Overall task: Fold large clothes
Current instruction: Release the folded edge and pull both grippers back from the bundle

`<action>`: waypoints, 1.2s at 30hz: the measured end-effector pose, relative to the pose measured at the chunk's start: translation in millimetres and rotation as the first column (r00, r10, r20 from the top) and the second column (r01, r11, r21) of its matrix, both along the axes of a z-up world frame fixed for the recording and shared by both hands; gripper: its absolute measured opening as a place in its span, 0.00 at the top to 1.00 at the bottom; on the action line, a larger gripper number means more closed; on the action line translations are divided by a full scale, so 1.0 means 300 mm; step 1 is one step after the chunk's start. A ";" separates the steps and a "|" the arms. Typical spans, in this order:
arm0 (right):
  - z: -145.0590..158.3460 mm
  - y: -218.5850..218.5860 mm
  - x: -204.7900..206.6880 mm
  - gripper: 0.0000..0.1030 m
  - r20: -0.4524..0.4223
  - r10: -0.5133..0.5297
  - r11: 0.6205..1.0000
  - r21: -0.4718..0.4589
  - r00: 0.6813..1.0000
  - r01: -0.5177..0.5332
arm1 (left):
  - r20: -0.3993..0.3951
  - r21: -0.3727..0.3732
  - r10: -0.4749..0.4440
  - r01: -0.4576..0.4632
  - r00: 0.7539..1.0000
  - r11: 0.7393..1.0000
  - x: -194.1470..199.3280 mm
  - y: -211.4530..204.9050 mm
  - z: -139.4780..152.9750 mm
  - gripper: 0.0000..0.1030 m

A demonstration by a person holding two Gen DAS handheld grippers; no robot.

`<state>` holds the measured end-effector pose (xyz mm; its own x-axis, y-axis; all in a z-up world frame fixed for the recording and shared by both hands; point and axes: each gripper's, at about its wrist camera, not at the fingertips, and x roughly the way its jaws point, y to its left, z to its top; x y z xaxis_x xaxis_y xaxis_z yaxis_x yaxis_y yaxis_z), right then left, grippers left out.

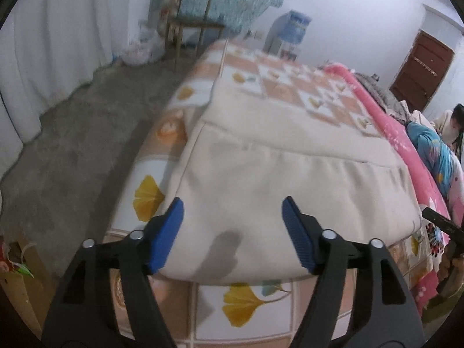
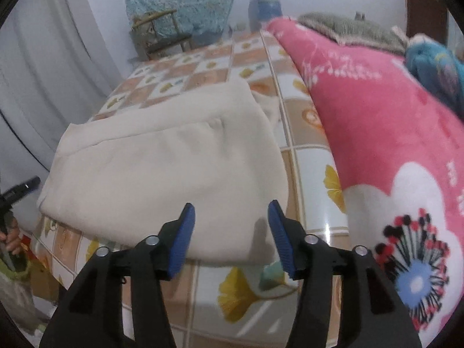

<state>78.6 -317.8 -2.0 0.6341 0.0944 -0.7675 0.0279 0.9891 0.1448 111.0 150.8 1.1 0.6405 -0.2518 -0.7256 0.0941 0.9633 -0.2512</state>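
I've got the cream garment (image 1: pixel 275 156) lying folded into a thick rectangle on the bed (image 1: pixel 249 295), spread over the checked ginkgo-leaf sheet, its near edge just short of the bed's front. My left tool (image 1: pixel 233 206) hangs above that near edge, blue pads (image 1: pixel 168 235) spread wide with nothing between them. From the right wrist view the same garment (image 2: pixel 162 168) sits ahead and slightly left, and my right tool (image 2: pixel 231 210) hovers over its near right corner, fingers apart and empty too. A pink flowered blanket (image 2: pixel 377 121) is heaped along the right side of the bed, close to the cloth but not touching it. A wooden chair (image 1: pixel 191 20) stands on the floor beyond the bed's far end.
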 end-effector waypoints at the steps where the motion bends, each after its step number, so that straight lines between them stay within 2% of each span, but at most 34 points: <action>1: 0.007 0.023 -0.013 0.42 0.008 0.008 1.000 -0.014 1.000 -0.008 | 0.021 0.018 -0.006 0.006 1.000 1.000 -0.028 -0.023 0.018 0.30; 6: 0.026 0.144 -0.070 0.27 0.046 0.064 0.996 -0.069 0.997 -0.061 | 0.060 0.032 -0.050 0.048 0.997 0.998 -0.127 -0.124 0.061 0.16; 9: 0.036 0.225 -0.115 0.23 0.071 0.097 0.991 -0.098 0.993 -0.089 | 0.066 0.049 -0.040 0.037 0.997 0.998 -0.186 -0.178 0.063 0.13; 14: 0.057 0.297 -0.184 0.14 0.122 0.110 0.993 -0.044 0.986 -0.105 | 0.067 0.085 -0.032 0.026 0.997 0.996 -0.261 -0.241 0.073 0.12; 21: 0.097 0.372 -0.258 0.09 0.204 0.042 0.994 -0.106 0.978 -0.021 | 0.116 0.147 -0.039 0.022 0.993 0.989 -0.339 -0.306 0.105 0.09; 24: 0.115 0.378 -0.295 0.06 0.252 0.011 0.994 -0.104 0.968 0.016 | 0.124 0.170 -0.050 0.028 0.991 0.985 -0.361 -0.351 0.120 0.08; 27: 0.129 0.379 -0.329 0.06 0.284 -0.003 0.996 -0.080 0.959 0.027 | 0.138 0.228 -0.033 0.001 0.990 0.974 -0.380 -0.389 0.125 0.08; 29: 0.133 0.383 -0.343 0.06 0.284 -0.007 0.996 -0.086 0.959 0.033 | 0.141 0.246 -0.016 -0.019 0.990 0.969 -0.386 -0.406 0.124 0.08; 31: 0.135 0.385 -0.346 0.06 0.271 -0.007 0.995 -0.093 0.962 0.034 | 0.142 0.231 -0.003 -0.030 0.990 0.973 -0.392 -0.412 0.125 0.08; 36: 0.111 0.358 -0.329 0.06 0.193 -0.042 0.995 -0.079 0.980 0.058 | 0.098 0.261 0.065 -0.088 0.993 0.961 -0.376 -0.429 0.108 0.08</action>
